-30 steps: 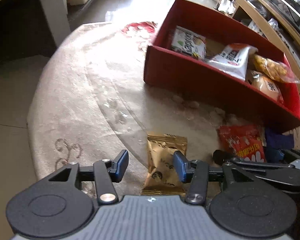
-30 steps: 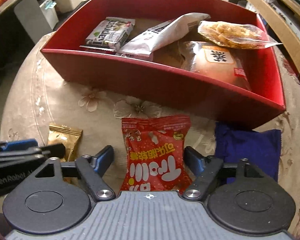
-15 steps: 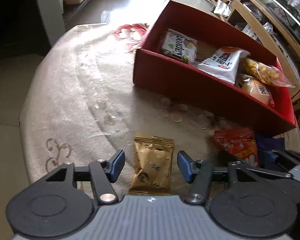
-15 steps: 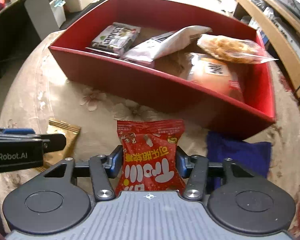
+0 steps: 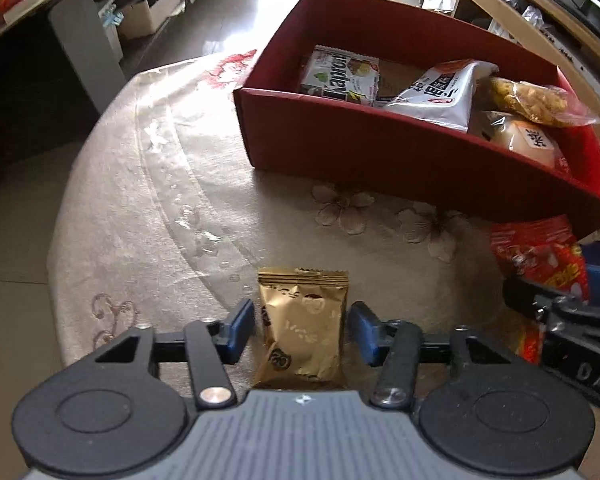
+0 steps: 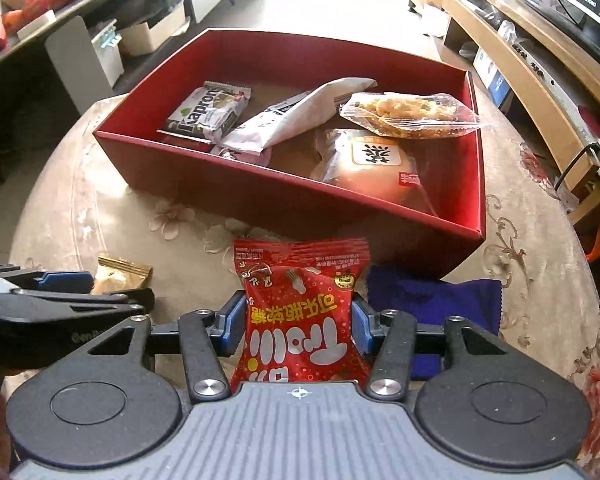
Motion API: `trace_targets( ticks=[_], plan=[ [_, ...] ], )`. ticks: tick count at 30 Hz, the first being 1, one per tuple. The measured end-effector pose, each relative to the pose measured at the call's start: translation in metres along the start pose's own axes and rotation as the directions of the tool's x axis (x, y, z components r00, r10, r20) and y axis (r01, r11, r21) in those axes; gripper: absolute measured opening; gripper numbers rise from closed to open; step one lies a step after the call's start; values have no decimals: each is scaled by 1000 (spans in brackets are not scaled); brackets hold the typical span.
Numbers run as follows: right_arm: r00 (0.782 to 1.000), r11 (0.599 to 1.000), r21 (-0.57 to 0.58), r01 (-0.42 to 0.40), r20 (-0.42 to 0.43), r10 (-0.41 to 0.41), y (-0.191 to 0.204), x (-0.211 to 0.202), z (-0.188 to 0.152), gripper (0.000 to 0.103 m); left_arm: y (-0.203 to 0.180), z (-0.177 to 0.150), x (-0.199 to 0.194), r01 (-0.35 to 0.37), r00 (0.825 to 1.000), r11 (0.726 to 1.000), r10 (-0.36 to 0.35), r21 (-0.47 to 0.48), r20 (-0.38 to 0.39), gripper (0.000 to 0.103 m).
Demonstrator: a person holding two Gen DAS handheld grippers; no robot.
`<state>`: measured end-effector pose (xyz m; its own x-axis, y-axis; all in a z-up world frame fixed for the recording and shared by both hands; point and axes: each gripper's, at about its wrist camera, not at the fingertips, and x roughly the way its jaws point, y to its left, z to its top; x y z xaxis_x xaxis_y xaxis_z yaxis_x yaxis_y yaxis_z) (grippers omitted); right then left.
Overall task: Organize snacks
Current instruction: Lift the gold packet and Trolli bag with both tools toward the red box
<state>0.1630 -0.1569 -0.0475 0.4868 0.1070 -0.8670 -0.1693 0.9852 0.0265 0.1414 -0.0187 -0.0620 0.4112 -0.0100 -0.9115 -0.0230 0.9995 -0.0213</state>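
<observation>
A gold snack packet [image 5: 302, 328] lies on the round table between the pads of my left gripper [image 5: 302, 330], whose jaws stand close on both sides of it with small gaps. It also shows in the right wrist view [image 6: 118, 276]. My right gripper [image 6: 299, 326] is shut on a red snack bag [image 6: 300, 316] and holds it lifted above the table, in front of the red box [image 6: 260, 196]. The red bag also shows in the left wrist view [image 5: 540, 256]. The box [image 5: 380, 156] holds several snack packs.
A blue cloth [image 6: 432, 304] lies on the table right of the red bag, against the box's near corner. A wooden shelf unit [image 6: 540, 92] stands to the right. A dark desk [image 5: 28, 40] stands to the left. The table edge [image 5: 56, 248] curves close on the left.
My right gripper closed on the red bag and lifted it. My left gripper moved forward around the gold packet and its jaws narrowed toward it.
</observation>
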Motion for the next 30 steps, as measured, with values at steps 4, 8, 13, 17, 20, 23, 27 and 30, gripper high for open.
trace_targets(
  ticks=[4, 8, 13, 17, 20, 23, 27, 30],
  plan=[
    [1000, 1000, 7, -2, 12, 2, -2, -6, -2, 60, 6, -2, -3, 20, 1000, 999, -20, -25, -5, 41],
    [1000, 1000, 7, 0, 19, 0, -4, -10, -4, 60, 4, -5, -6, 38, 999, 999, -38, -37, -12, 38],
    [1000, 1000, 6, 6, 27, -6, -5, -14, -7, 60, -3, -8, -11, 47, 999, 999, -47, -21, -5, 37],
    [999, 1000, 14, 14, 29, -14, -9, -16, -8, 60, -7, -7, -15, 55, 998, 998, -55, -15, 5, 37],
    [999, 1000, 16, 17, 33, -17, -11, -17, -8, 60, -10, -7, -18, 57, 998, 998, -57, -5, 16, 36],
    [999, 1000, 16, 16, 36, -17, -12, -17, -8, 60, -13, -6, -17, 57, 998, 998, -57, -2, 16, 36],
    [999, 1000, 17, 13, 37, -13, -12, -18, -9, 60, -17, -5, -9, 52, 999, 999, -52, 0, -4, 37],
    [999, 1000, 19, 12, 37, -13, -13, -18, -9, 60, -20, -5, -5, 40, 999, 999, -40, 0, -10, 42]
  ],
)
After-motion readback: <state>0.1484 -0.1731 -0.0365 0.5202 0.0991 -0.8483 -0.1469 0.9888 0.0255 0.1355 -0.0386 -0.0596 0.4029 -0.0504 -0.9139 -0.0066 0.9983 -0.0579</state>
